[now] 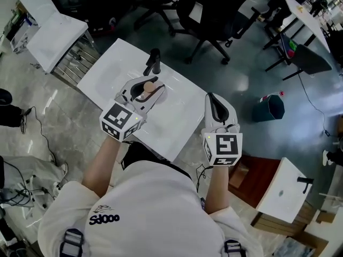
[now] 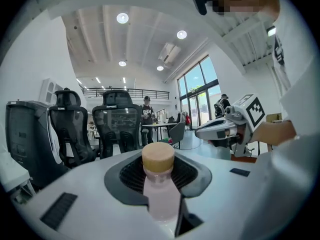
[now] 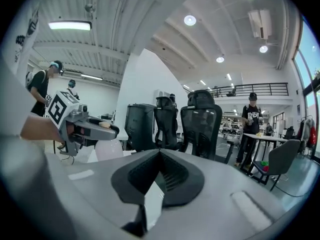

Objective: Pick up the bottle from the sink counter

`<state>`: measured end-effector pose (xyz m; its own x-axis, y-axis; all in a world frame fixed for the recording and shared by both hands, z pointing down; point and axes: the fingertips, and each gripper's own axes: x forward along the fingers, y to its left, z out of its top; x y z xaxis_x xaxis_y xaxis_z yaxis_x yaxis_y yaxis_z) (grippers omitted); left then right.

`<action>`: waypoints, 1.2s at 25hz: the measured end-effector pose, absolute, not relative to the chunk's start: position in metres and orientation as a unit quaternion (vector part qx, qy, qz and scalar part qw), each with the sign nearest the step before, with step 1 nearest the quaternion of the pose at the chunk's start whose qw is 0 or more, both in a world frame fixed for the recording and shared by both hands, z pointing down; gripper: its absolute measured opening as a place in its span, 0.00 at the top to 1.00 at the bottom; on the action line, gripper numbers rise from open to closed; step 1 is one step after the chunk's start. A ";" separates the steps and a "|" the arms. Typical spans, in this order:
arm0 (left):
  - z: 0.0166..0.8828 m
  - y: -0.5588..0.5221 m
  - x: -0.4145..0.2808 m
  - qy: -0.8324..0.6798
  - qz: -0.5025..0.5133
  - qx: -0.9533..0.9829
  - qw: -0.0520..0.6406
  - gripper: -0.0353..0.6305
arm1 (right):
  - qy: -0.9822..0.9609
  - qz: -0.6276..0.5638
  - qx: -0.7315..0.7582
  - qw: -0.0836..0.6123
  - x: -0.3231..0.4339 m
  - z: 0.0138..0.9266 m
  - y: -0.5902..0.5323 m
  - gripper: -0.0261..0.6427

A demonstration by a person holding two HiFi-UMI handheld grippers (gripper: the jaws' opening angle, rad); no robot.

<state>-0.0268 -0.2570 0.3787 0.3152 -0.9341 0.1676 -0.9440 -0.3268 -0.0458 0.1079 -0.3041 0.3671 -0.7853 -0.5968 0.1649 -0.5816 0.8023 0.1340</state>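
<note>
Grey office floor, black chairs (image 1: 206, 15) at the far side, a teal bin (image 1: 269, 108) to the right. White counter (image 1: 107, 68) stood in front of the person, with a black faucet (image 1: 154, 62) at its far edge.

Left gripper (image 1: 154, 89): reached over the counter, just short of the faucet. Jaws were partway apart and clamped on the bottle (image 2: 161, 194). In the left gripper view the pale pink body sat between the dark pads, and the tan cap (image 2: 158, 156) stood clear above them. In the right gripper view the same bottle showed with its cap at jaw level and the rounded body below the jaws. Head view placed it over the counter near the faucet. Could not tell whether its base rested on the surface.

Right gripper (image 1: 213, 98): held off the counter's right edge, above the floor, level with the left gripper and well apart from it. Its own view showed the two pads meeting at the tips with nothing between them: clenched, empty.

Marker cubes on both grippers faced the head camera. Both forearms were bare, and the person wore a white shirt.
</note>
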 end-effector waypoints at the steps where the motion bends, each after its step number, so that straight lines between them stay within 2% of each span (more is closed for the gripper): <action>1: 0.375 -0.251 -0.027 -0.580 0.078 0.811 0.029 0.77 | -0.945 -0.039 0.308 0.100 0.106 0.366 -0.302 0.94; 10: 0.353 -0.228 -0.034 -0.592 0.061 0.803 0.016 0.77 | -0.950 -0.044 0.292 0.103 0.096 0.364 -0.292 0.95; 30: 0.362 -0.233 -0.029 -0.588 0.068 0.806 0.024 0.77 | -0.947 -0.055 0.288 0.133 0.098 0.376 -0.293 0.95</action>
<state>-0.0290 -0.2329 0.3620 0.3001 -0.9438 0.1385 -0.9504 -0.3083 -0.0419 0.0981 -0.2932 0.3761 -0.7987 -0.5602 0.2197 -0.5309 0.8279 0.1809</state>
